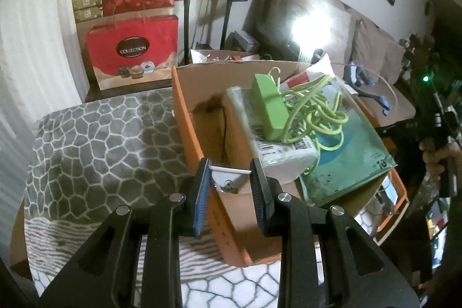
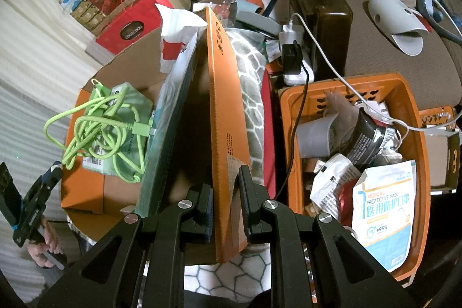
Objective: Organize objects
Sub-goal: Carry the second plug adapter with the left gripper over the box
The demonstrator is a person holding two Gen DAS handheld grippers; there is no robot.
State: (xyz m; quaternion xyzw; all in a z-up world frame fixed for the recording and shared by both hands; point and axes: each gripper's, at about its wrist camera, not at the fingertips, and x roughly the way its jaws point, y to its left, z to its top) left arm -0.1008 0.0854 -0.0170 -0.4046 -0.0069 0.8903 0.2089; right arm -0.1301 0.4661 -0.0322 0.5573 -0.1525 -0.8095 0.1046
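An orange cardboard box [image 1: 184, 117] sits on a grey patterned blanket. Inside it a green block [image 1: 268, 108] with a tangled green cable [image 1: 314, 111] lies on a white packet [image 1: 283, 155], beside a teal packet [image 1: 352, 152]. My left gripper [image 1: 229, 192] hovers over the box's near left wall, shut on a small white object [image 1: 228, 176] with a round part underneath. My right gripper [image 2: 226, 207] is shut on the box's upright orange wall [image 2: 222, 106]. In the right wrist view the green cable [image 2: 95, 129] lies left of that wall.
An orange plastic basket [image 2: 410, 94] full of mask packets, a cup and wrappers stands right of the box. The blanket [image 1: 101, 140] spreads to the left. Red gift bags [image 1: 132, 51] and speaker stands are behind. A power strip with chargers [image 2: 291, 59] and a sofa lie beyond.
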